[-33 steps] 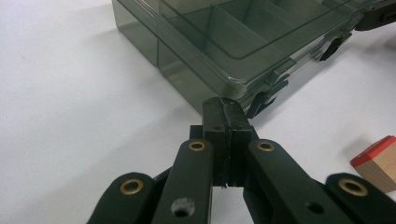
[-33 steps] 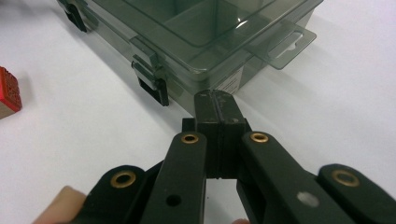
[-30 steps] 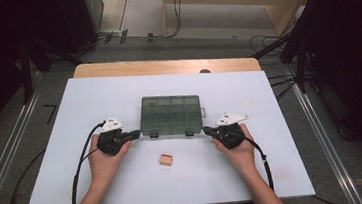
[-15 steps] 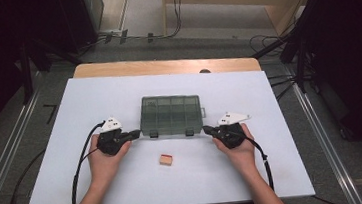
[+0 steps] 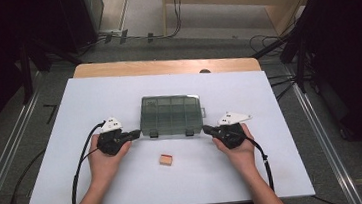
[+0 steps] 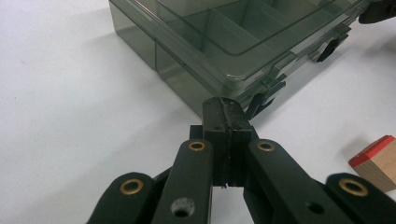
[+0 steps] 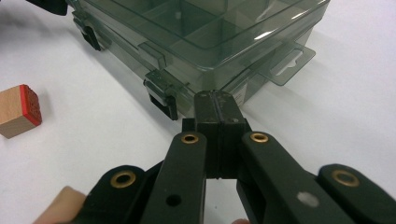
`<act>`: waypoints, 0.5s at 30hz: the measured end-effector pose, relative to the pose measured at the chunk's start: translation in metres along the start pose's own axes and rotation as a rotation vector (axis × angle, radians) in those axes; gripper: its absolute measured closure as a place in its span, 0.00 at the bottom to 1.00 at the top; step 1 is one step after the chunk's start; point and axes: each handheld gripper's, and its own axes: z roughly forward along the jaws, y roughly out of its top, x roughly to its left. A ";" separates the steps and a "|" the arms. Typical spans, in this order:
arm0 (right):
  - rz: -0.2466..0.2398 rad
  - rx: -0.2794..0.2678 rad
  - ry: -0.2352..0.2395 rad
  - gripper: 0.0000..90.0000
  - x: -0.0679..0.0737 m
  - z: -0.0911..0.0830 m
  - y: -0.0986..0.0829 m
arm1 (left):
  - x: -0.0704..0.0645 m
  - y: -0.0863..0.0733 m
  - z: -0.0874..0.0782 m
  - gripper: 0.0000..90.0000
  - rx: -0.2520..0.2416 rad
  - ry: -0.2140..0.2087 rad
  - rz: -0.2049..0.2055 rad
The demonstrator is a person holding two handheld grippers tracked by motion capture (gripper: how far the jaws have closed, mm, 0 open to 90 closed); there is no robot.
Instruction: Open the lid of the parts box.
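Observation:
A smoky clear plastic compartment box (image 5: pixel 171 114) lies closed in the middle of the white table, with two dark latches on its near side. My left gripper (image 5: pixel 137 133) sits at the box's near left corner, jaws shut with nothing between them; its tips (image 6: pixel 225 103) almost touch the left latch (image 6: pixel 256 103). My right gripper (image 5: pixel 204 128) mirrors it at the near right corner, also shut and holding nothing, its tips (image 7: pixel 215 96) close to the right latch (image 7: pixel 161 95). A small wooden block with a red face (image 5: pixel 166 159) rests in front of the box, between the hands.
The white tabletop (image 5: pixel 276 173) has free room on all sides of the box. A wooden strip (image 5: pixel 165 66) runs along the far edge. Cables (image 5: pixel 80 167) trail from both grippers toward the near edge. Dark floor and stands surround the table.

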 end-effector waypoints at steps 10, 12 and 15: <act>0.000 -0.017 0.005 0.98 0.000 -0.001 0.001 | 0.000 0.001 0.000 0.99 -0.003 -0.002 0.006; -0.006 -0.021 0.002 0.98 0.000 -0.002 0.002 | -0.001 0.001 -0.001 0.99 -0.010 -0.005 0.004; -0.006 -0.020 0.002 0.98 0.001 -0.002 0.002 | -0.001 0.002 -0.002 0.99 -0.015 -0.009 0.007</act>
